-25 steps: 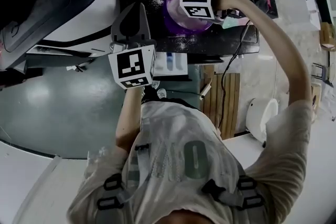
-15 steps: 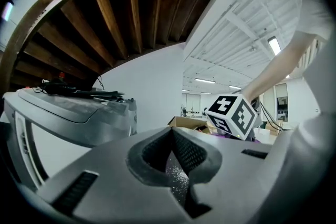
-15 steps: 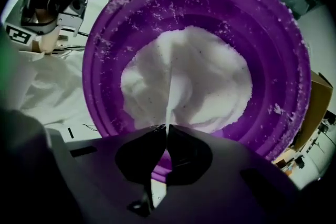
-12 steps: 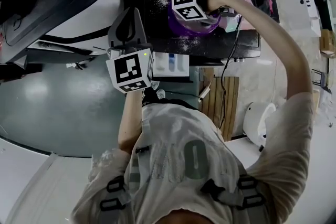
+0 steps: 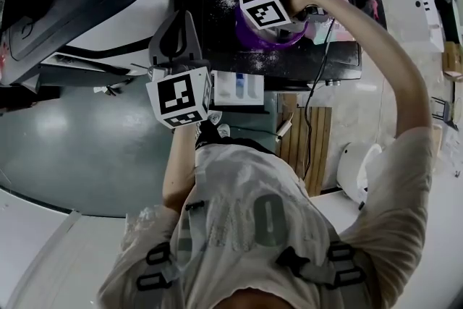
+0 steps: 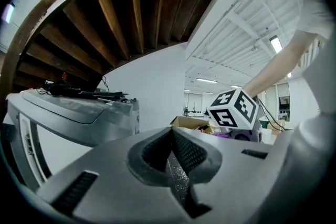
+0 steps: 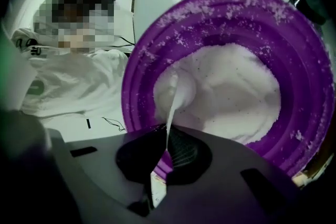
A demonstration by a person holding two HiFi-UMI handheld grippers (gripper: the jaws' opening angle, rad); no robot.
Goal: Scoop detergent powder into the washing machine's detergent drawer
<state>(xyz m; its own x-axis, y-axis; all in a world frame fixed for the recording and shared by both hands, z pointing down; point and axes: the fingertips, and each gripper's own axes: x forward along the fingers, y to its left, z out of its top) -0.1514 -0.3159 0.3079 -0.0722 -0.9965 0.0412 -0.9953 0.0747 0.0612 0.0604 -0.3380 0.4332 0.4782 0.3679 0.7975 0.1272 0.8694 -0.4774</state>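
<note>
Right gripper view: powder (image 7: 236, 86) in bowl (image 7: 308, 77)

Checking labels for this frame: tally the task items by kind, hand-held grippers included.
hand-held grippers: 2, the left hand-held gripper and the right hand-held gripper
purple bowl: 1
white scoop: 1
detergent drawer: 1
Total: 5

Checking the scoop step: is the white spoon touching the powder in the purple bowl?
Touching. The right gripper view shows the spoon dug into the powder.
</note>
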